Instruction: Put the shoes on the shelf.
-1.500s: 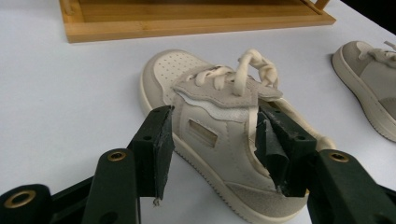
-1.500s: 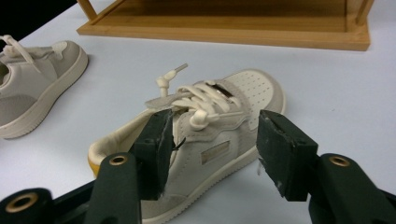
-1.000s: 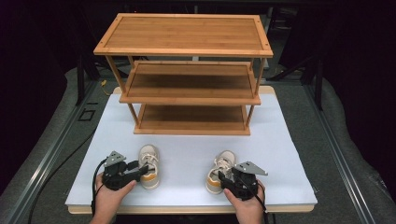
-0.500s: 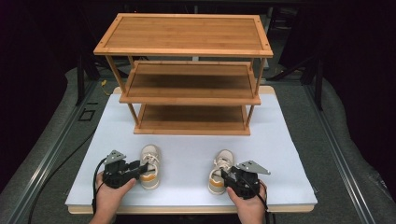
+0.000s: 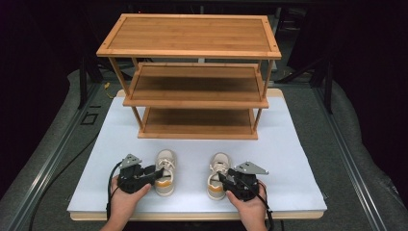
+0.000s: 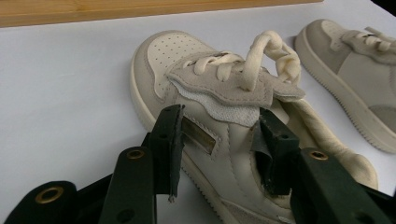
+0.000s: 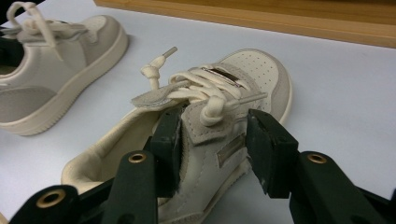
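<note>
The high view looks forward and down from above the near edge of the white table (image 5: 288,159), taking in the far shelf rack (image 5: 192,77). Each gripper view sits close and low, facing one shoe (image 6: 210,116) (image 7: 219,121); all three share both shoes, the white tabletop and the rack's bottom edge.

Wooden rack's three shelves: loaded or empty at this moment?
Empty. In the high view the wooden rack shows bare boards on all three shelves; both shoes, the left shoe and right shoe, stand upright on the white mat.
</note>
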